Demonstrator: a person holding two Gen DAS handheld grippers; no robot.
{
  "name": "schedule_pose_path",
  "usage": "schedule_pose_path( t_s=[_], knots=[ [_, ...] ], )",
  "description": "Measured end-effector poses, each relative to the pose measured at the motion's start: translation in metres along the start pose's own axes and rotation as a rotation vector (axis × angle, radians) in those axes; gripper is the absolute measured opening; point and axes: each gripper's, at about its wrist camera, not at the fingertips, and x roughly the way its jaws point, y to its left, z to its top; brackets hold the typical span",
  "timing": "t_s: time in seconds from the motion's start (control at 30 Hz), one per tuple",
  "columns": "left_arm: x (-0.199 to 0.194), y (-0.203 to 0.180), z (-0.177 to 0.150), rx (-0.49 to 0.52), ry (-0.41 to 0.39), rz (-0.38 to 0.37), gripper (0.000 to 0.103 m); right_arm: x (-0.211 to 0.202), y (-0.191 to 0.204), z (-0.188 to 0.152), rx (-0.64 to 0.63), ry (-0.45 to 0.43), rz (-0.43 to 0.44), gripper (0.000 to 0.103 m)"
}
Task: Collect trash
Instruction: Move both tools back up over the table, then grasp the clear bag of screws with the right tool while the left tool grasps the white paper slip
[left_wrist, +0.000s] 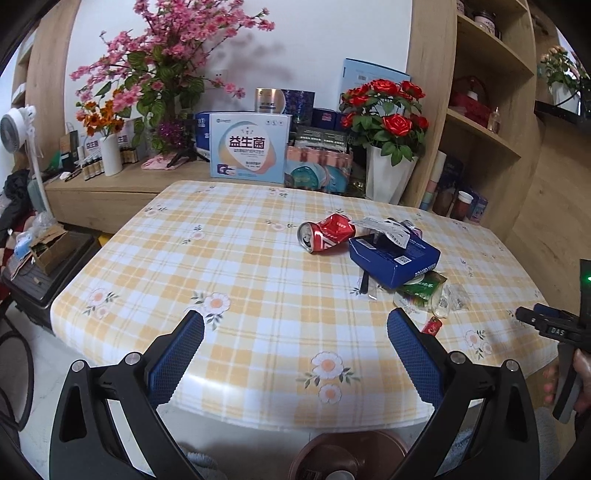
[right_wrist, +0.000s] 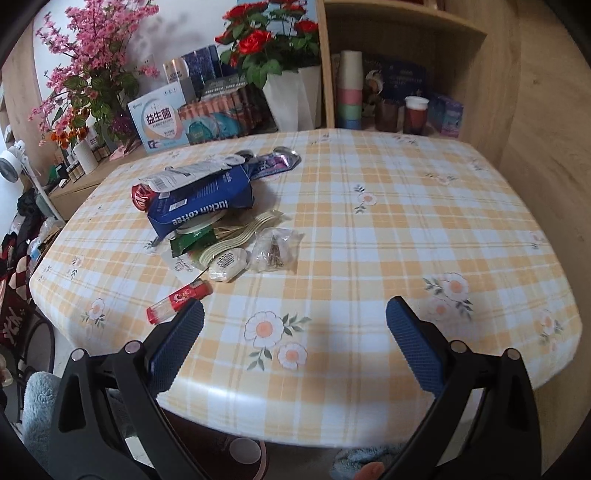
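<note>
A pile of trash lies on the table with the yellow checked cloth (left_wrist: 258, 288). It holds a crushed red can (left_wrist: 325, 233), a blue coffee box (left_wrist: 395, 256) and a green wrapper (left_wrist: 424, 290). In the right wrist view the blue box (right_wrist: 203, 206), a clear plastic bag (right_wrist: 275, 249), a white packet (right_wrist: 227, 264) and a small red tube (right_wrist: 179, 301) show. My left gripper (left_wrist: 295, 339) is open and empty above the near table edge. My right gripper (right_wrist: 295, 332) is open and empty, its left finger just next to the red tube.
A low wooden counter (left_wrist: 110, 184) behind the table carries flower vases and boxes. A wooden shelf unit (left_wrist: 487, 122) stands at the right. A brown bin (left_wrist: 347, 458) sits on the floor below the near table edge. A fan (left_wrist: 14, 129) stands at the left.
</note>
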Motion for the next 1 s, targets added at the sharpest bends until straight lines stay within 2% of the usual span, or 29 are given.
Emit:
schedule_pose_path(
  t_s=[0.17,0.43,0.47,0.5,0.53,0.77,0.83,0.9,0.97,1.0],
  knots=[
    [0.035,-0.013,0.011,0.01,0.029,-0.001,0.097,0.046,0.009,0.017,-0.087,0.019,-0.083,0.097],
    [0.083,-0.035,0.027,0.023,0.072,-0.056,0.097,0.1,0.012,0.036,-0.062,0.039,-0.053,0.095],
    [0.086,-0.039,0.027,0.031,0.074,-0.057,0.097,0.105,0.011,0.036,-0.053,0.049,-0.043,0.09],
    [0.09,-0.042,0.027,0.041,0.078,-0.059,0.097,0.111,0.011,0.036,-0.043,0.061,-0.032,0.081],
    [0.095,-0.046,0.026,0.049,0.084,-0.064,0.097,0.115,0.01,0.036,-0.035,0.072,-0.028,0.078],
    [0.116,-0.077,0.007,0.121,0.135,-0.129,0.097,0.129,0.01,0.037,-0.03,0.092,0.006,0.073],
    [0.122,-0.089,0.0,0.158,0.154,-0.156,0.09,0.131,0.012,0.038,-0.044,0.096,0.022,0.069],
    [0.126,-0.099,-0.005,0.191,0.169,-0.165,0.087,0.132,0.014,0.037,-0.059,0.099,0.04,0.061],
    [0.128,-0.105,-0.007,0.191,0.18,-0.18,0.086,0.131,0.015,0.036,-0.061,0.1,0.066,0.041],
    [0.129,-0.105,-0.007,0.181,0.184,-0.191,0.085,0.13,0.015,0.036,-0.06,0.102,0.077,0.037]
  ],
)
